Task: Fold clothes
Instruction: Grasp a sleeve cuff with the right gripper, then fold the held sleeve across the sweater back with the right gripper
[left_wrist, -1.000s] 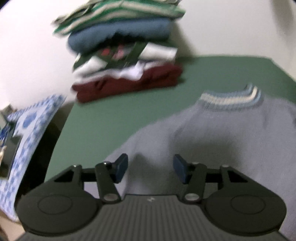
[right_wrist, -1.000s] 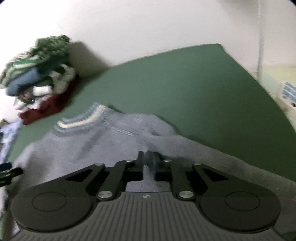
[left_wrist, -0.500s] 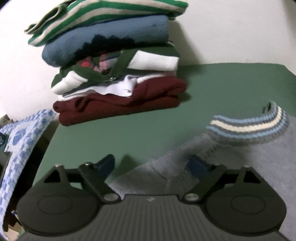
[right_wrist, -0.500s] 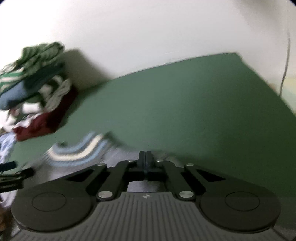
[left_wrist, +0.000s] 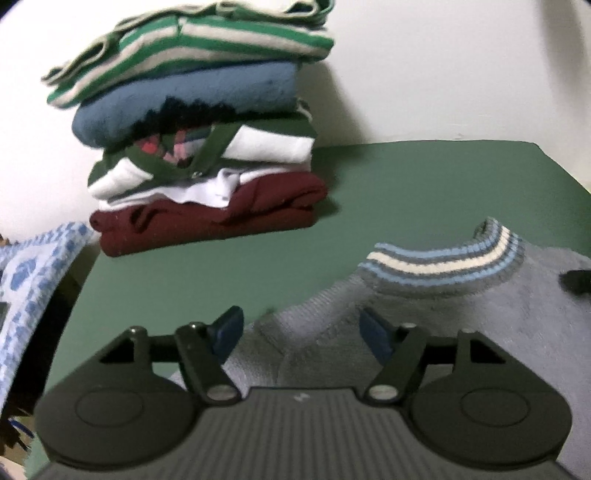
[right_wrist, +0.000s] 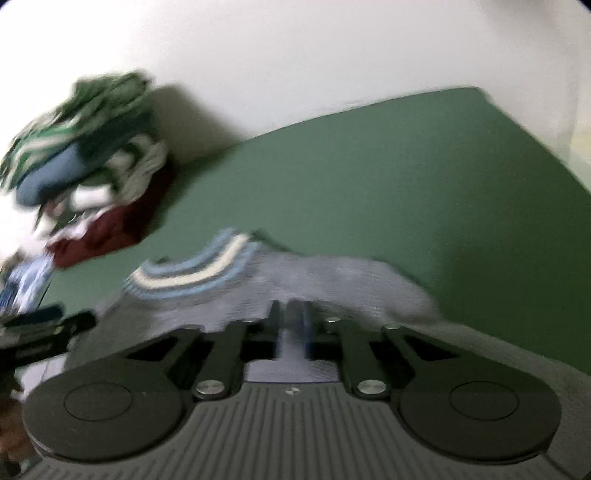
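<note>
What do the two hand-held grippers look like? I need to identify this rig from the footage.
Both look alike: the left hand-held gripper and right hand-held gripper have a ribbed dark grey body with a small pale mark, two round black discs at the sides, black linkage arms with silver pivot screws, and blue finger pads. No cables, sleeves or hands show.

My left gripper (left_wrist: 301, 328) is matt black plastic with bright metal pivot pins and smooth blue pads. The grey sweater (left_wrist: 461, 321) is ribbed knit cloth. The green tabletop (left_wrist: 424, 184) looks smooth and matt. The folded stack (left_wrist: 199, 147) is soft cloth.
</note>
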